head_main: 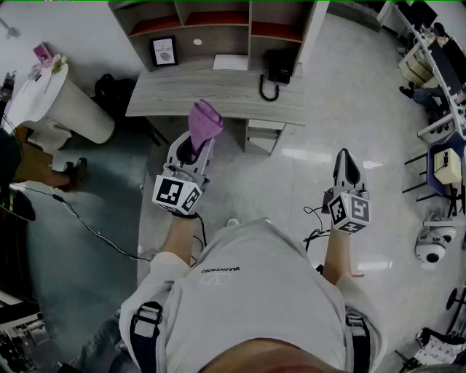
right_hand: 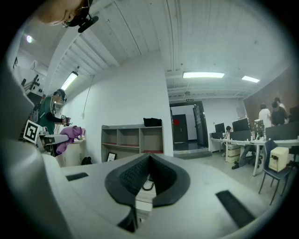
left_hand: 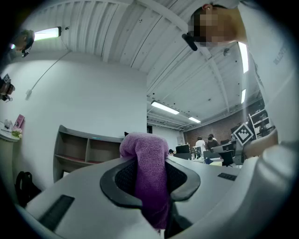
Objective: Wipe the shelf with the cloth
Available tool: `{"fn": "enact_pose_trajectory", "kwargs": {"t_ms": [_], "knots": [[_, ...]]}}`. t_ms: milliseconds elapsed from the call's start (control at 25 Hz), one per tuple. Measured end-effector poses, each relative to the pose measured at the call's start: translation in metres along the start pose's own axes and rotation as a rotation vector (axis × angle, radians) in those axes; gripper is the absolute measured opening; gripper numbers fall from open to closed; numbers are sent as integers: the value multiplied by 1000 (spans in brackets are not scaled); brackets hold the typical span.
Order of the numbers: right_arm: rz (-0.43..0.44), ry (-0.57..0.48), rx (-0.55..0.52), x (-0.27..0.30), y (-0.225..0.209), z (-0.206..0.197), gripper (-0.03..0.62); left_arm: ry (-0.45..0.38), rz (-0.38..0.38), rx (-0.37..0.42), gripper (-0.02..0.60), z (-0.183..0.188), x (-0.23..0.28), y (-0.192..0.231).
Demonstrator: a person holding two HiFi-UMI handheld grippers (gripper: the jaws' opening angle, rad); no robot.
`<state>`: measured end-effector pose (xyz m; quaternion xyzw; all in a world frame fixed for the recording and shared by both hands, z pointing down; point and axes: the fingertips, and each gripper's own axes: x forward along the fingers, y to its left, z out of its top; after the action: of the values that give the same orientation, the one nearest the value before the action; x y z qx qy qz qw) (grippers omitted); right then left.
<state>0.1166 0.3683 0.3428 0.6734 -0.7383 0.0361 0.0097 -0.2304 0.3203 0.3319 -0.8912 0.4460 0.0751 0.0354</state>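
A purple cloth (head_main: 204,122) sticks up out of my left gripper (head_main: 195,149), which is shut on it, held in the air in front of the grey desk (head_main: 182,93). In the left gripper view the cloth (left_hand: 149,172) hangs folded over between the jaws. The shelf (head_main: 218,18) with open cubbies stands on the far side of the desk, also visible ahead as the shelf (left_hand: 81,149) and the shelf (right_hand: 133,139). My right gripper (head_main: 345,162) is lower and to the right, over the floor, shut with nothing in it.
On the desk sit a black telephone (head_main: 277,69), a white sheet (head_main: 231,62) and a framed picture (head_main: 164,51). A round white table (head_main: 54,98) stands left, with a person beside it. Office desks, chairs and people (right_hand: 268,116) fill the right side. A cable (head_main: 87,226) crosses the floor.
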Motion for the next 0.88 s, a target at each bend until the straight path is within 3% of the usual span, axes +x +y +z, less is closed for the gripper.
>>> {"fn": "enact_pose_trajectory", "kwargs": {"t_ms": [880], "knots": [[-19,-25,4,6,24,8,0,-18,-24,-12,103,5,-6,22]]}}
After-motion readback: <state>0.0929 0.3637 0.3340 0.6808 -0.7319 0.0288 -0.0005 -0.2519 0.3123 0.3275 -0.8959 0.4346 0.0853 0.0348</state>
